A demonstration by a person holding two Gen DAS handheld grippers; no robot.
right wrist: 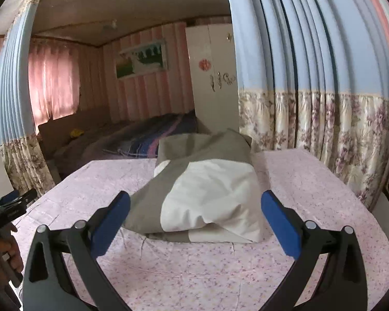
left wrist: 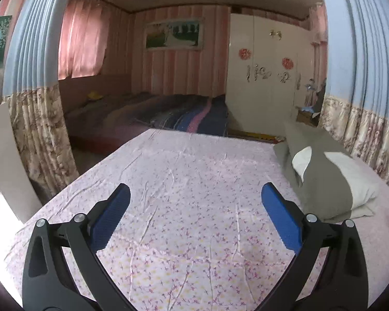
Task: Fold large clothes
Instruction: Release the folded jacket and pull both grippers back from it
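- Left claw (left wrist: 195, 193) at the bottom middle of the left wrist view, spread wide, blue pads (left wrist: 111, 217) far apart, nothing between them.
- Under and beyond it, only a pink flowered sheet (left wrist: 189, 171) with fine creases, filling the lower centre of the frame.
- Folded grey and white cloth (left wrist: 321, 173) at the right of that frame, lying on the sheet, well apart from the left claw.
- Right claw (right wrist: 195, 199) at the bottom middle of the right wrist view, likewise spread wide, gripping nothing.
- Same grey and white cloth (right wrist: 205, 194) in the centre of that frame, just beyond the blue pads (right wrist: 280, 223) and seen between them; cannot tell whether either pad touches it.
- White panel of the cloth on top and toward the lower right, grey band to its left, more grey fabric bunched up behind.
- Bed (right wrist: 311, 178) under the sheet reaching to the right edge of the frame, close beside a blue curtain with a flowered hem (right wrist: 324, 83).
- Hand (right wrist: 5, 254) at the lower left edge of the right wrist view, gripping the black handle of the other tool.
- Second bed with a striped dark cover (left wrist: 168, 114) in the middle distance of the left wrist view.
- White wardrobe (left wrist: 262, 72) with red flower stickers at the upper right there, pink curtain (left wrist: 83, 44) at the upper left, framed picture (left wrist: 173, 34) on the far wall.
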